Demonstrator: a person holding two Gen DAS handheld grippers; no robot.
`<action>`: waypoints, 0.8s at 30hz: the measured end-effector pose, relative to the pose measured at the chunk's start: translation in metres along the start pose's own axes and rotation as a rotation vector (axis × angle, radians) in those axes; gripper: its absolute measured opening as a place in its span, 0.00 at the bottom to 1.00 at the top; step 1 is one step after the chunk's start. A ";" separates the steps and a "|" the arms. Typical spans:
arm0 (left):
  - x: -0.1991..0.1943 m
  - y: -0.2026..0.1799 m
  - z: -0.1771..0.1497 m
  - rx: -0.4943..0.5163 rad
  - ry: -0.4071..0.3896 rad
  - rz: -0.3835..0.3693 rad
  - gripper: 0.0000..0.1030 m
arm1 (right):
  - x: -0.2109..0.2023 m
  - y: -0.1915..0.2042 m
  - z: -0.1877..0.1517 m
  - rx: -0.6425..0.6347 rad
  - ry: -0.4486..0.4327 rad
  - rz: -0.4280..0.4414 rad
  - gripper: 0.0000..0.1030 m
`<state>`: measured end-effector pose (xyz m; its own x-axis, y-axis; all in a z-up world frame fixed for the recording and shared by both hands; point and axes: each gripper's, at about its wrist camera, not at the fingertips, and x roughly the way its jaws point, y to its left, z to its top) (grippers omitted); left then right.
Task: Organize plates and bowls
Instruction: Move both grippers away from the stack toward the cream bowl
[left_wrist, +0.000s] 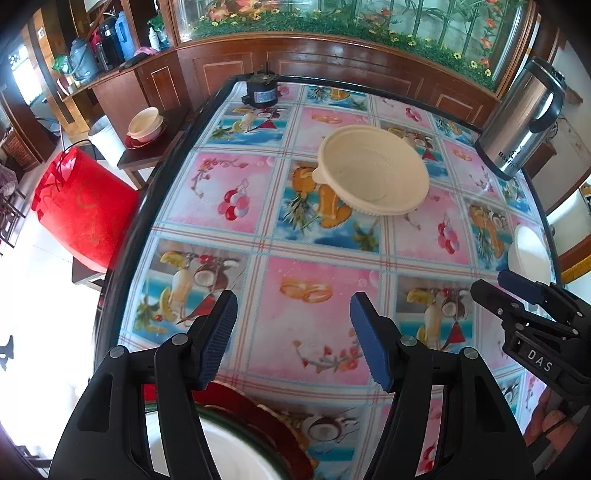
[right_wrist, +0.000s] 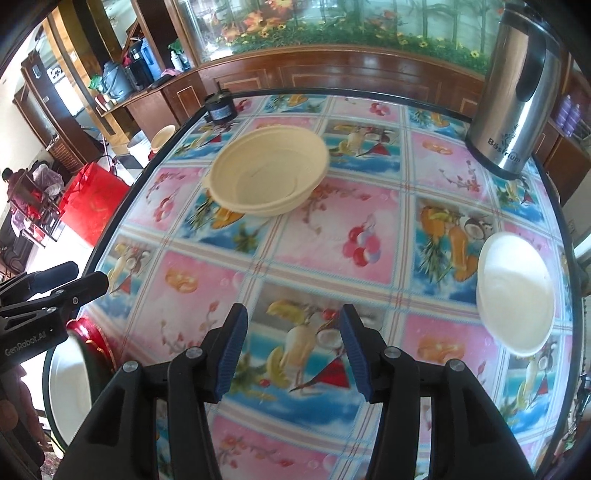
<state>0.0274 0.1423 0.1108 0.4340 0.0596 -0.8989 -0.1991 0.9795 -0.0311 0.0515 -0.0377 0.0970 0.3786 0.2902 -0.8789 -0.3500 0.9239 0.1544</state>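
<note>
Left gripper (left_wrist: 293, 317) and right gripper (right_wrist: 293, 332) both hang over the fruit-print table (right_wrist: 332, 206), jaws apart, nothing between the pads. Nearest, at the table's near-left edge: a white plate (left_wrist: 229, 450) stacked on a red plate (left_wrist: 258, 410), just under the left gripper. White bowl (right_wrist: 517, 291) sits at the right edge; cream bowl (right_wrist: 267, 171) mid-table, farther back; steel kettle (right_wrist: 517, 92) at the far-right corner.
</note>
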 end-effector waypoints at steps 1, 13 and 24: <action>0.002 -0.003 0.004 -0.006 0.001 -0.008 0.62 | 0.001 -0.003 0.003 0.000 -0.002 -0.003 0.50; 0.033 -0.027 0.049 -0.041 0.005 -0.016 0.62 | 0.014 -0.022 0.036 -0.010 -0.029 -0.002 0.54; 0.061 -0.030 0.071 -0.061 0.014 0.001 0.62 | 0.027 -0.028 0.053 -0.018 -0.030 0.002 0.55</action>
<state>0.1217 0.1301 0.0880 0.4212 0.0579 -0.9051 -0.2527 0.9659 -0.0558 0.1166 -0.0427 0.0928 0.4030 0.2996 -0.8647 -0.3659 0.9188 0.1478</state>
